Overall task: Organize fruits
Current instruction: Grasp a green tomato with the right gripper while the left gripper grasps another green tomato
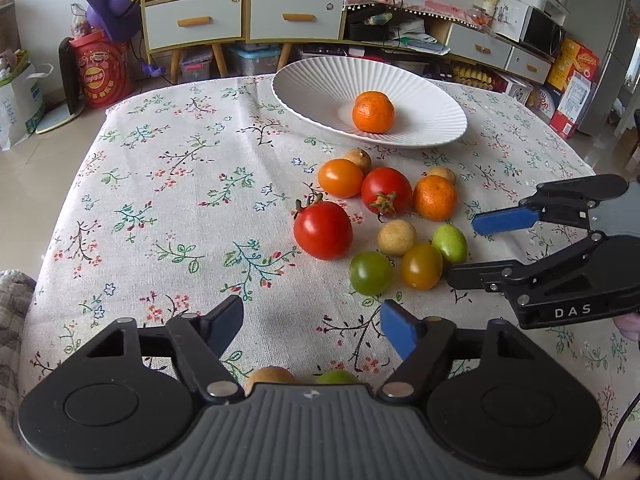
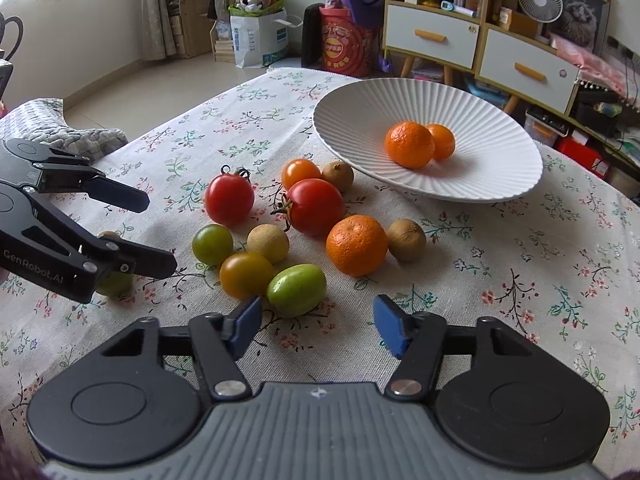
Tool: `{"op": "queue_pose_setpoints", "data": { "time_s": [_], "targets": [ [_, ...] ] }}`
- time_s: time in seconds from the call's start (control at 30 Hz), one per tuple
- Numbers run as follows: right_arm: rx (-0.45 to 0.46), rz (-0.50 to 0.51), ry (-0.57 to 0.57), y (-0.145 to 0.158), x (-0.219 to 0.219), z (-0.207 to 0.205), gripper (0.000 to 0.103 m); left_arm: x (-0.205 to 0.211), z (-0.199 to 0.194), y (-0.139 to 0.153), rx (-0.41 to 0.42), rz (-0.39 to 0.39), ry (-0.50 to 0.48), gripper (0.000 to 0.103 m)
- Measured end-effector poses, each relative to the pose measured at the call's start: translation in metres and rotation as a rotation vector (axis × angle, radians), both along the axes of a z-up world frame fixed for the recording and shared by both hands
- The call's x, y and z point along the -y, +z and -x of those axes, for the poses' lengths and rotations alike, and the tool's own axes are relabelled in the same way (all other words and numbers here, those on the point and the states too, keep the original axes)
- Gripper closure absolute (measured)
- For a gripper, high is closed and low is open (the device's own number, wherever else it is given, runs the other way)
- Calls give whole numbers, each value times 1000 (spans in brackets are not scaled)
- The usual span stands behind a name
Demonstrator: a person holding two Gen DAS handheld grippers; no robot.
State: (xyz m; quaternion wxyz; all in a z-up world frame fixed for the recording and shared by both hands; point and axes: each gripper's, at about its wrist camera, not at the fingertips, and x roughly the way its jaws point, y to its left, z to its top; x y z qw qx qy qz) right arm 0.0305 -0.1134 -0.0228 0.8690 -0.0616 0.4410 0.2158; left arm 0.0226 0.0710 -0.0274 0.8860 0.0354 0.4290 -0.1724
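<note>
Orange-skinned mandarin [image 2: 357, 245] looks light, firm yet squashable, so the spread, empty right gripper [image 2: 318, 326] should pinch its widest middle gently.

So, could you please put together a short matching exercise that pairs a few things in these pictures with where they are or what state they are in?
Things:
1. mandarins
2. green oval fruit
3. left claw
4. plate

Places or states:
A. open, holding nothing
B. on the cloth, just ahead of the right claw
C. in the plate
D. at the far side of the table, beyond the loose fruit

Pairs: 1-C, 2-B, 3-A, 4-D
</note>
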Motion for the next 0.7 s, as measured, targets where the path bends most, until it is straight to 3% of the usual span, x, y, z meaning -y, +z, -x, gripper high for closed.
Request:
{"op": "queue_pose_setpoints", "data": {
  "time_s": [0.3, 0.4, 0.53, 0.7],
  "targets": [
    [-6, -34, 9, 3, -4, -4, 56, 2, -3, 0, -19, 71, -22, 55],
    [-1, -30, 15, 3, -8, -6, 58, 10, -5, -1, -8, 71, -49, 59],
    [-9, -29, 24, 2, -12, -9, 71, 19, -9, -5, -15, 58, -63, 69],
    [6, -11, 44, 3, -15, -5, 72, 24, -15, -6, -16, 46, -56, 80]
  ]
}}
